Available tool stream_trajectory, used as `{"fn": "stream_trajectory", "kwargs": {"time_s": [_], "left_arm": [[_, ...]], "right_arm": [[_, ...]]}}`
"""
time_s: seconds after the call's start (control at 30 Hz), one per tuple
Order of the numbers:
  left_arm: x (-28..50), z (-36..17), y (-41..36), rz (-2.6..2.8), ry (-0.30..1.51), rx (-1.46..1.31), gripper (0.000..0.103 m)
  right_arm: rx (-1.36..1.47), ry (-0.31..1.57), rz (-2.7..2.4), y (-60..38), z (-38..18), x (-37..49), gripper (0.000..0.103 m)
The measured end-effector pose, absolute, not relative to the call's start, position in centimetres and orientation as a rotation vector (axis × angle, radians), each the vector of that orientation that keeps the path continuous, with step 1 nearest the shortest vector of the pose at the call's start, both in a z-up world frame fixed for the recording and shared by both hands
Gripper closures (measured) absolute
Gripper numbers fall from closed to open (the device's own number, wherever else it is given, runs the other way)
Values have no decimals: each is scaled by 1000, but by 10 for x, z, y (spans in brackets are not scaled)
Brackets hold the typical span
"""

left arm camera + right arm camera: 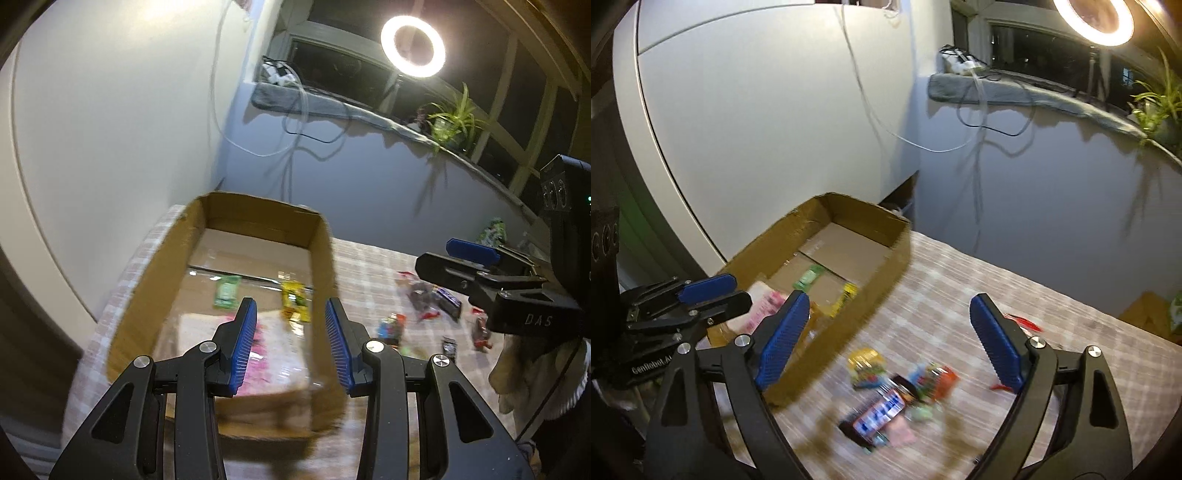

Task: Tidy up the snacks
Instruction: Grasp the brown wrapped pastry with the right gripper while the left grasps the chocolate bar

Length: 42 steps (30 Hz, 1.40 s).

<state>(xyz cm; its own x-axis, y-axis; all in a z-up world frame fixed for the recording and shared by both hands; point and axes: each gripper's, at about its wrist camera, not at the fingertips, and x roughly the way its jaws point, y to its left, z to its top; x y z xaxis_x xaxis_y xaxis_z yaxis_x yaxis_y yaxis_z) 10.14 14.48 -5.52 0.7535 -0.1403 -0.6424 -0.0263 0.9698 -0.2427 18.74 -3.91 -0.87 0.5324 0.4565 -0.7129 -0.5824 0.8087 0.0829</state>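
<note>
The left claw hovers empty, slightly spread, above the cardboard box holding green, yellow and pink packets, while the right claw, spread wide and empty, hovers above loose snacks on the checked surface.

"DAS" on right tongs; "GenRobot.AI" on left tongs

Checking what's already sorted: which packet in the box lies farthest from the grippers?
The green packet, flat on the box floor. The yellow packet lies beside it, slightly nearer; the pink packet is nearest.
</note>
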Motion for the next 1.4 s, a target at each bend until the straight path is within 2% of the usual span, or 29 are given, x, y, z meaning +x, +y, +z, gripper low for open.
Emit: {"fn": "stream_trajectory", "kwargs": {"time_s": [0.47,0.77,1.4], "left_arm": [[99,-76,73,-210,796,-214,66],[107,-100,38,-258,867,-178,66],[133,-130,29,-184,945,-137,66]], "right_arm": [[-163,836,417,-166,-12,160,12],[-105,937,247,-240,-45,169,12],[-65,1037,214,-251,-92,202,14]]}}
